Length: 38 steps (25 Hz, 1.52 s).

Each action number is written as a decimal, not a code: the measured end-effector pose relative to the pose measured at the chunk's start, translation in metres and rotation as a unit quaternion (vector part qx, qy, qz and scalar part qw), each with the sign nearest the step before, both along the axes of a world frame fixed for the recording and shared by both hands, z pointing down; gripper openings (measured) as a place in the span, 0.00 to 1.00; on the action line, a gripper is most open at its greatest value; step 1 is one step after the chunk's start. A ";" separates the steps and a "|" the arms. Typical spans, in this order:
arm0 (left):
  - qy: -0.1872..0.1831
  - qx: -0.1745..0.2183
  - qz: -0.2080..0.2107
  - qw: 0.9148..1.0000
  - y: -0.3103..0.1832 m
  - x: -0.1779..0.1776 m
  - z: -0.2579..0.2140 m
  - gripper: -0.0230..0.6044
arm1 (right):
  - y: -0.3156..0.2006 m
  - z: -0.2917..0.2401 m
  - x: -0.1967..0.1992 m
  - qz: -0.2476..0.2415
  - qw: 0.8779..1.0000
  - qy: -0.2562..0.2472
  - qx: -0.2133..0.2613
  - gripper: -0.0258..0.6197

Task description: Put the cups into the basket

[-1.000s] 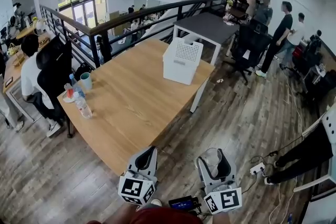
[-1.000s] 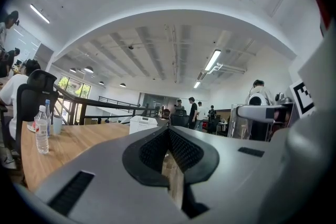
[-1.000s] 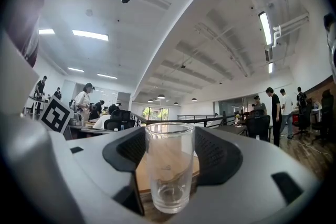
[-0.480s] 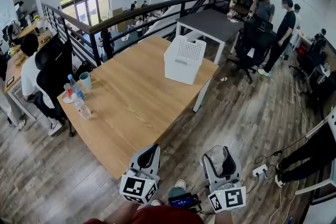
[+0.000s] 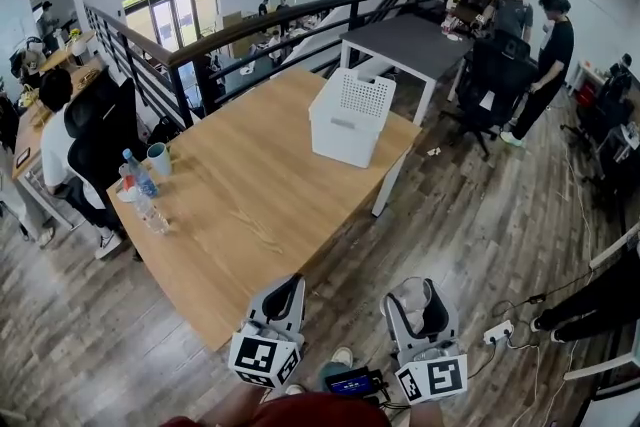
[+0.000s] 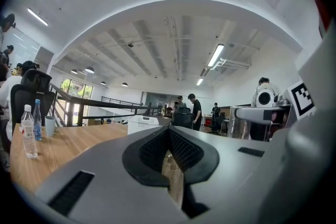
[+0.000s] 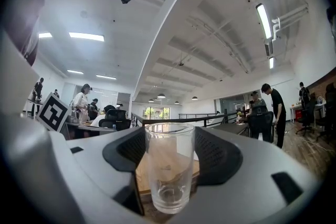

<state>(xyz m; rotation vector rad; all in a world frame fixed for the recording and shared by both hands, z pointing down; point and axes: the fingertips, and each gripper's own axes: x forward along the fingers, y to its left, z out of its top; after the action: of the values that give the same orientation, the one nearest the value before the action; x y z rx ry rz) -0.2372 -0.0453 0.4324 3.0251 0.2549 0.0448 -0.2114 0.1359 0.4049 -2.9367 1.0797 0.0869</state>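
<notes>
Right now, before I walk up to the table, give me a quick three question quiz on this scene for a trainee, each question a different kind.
1. True or false: the right gripper is shut on a clear glass.
2. Where does the white basket stand? A: on the floor. B: on the wooden table. C: on the dark table behind.
3. Short answer: what cup stands on the table next to the bottles?

Key: 1 true. 2 B. 3 the teal mug.
</notes>
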 end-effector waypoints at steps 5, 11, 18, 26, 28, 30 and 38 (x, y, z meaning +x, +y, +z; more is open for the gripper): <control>-0.003 0.003 -0.002 1.000 0.008 0.026 -0.002 0.05 | 0.008 0.000 0.028 -0.003 1.000 -0.001 0.006 0.48; -0.001 0.011 0.000 1.000 0.028 0.058 -0.004 0.05 | 0.031 0.001 0.060 0.004 1.000 0.000 0.007 0.48; -0.001 0.013 0.006 1.000 0.058 0.098 -0.006 0.05 | 0.060 0.001 0.097 0.010 1.000 -0.005 0.009 0.48; -0.005 0.021 -0.001 1.000 0.076 0.125 -0.007 0.05 | 0.077 0.004 0.126 0.003 1.000 -0.010 0.020 0.48; -0.008 0.023 -0.003 1.000 0.080 0.129 -0.006 0.05 | 0.082 0.005 0.132 0.002 1.000 -0.012 0.023 0.48; -0.011 0.025 -0.005 1.000 0.082 0.132 -0.004 0.05 | 0.085 0.007 0.137 0.001 1.000 -0.014 0.026 0.48; -0.014 0.025 -0.015 0.999 0.073 0.149 0.001 0.05 | 0.075 0.014 0.158 -0.010 0.999 -0.020 0.025 0.48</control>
<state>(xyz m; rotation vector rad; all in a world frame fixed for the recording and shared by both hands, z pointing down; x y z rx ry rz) -0.0886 0.0281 0.4334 3.0741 0.2083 0.0933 -0.0538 0.2108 0.4189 -2.8712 1.0841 0.0546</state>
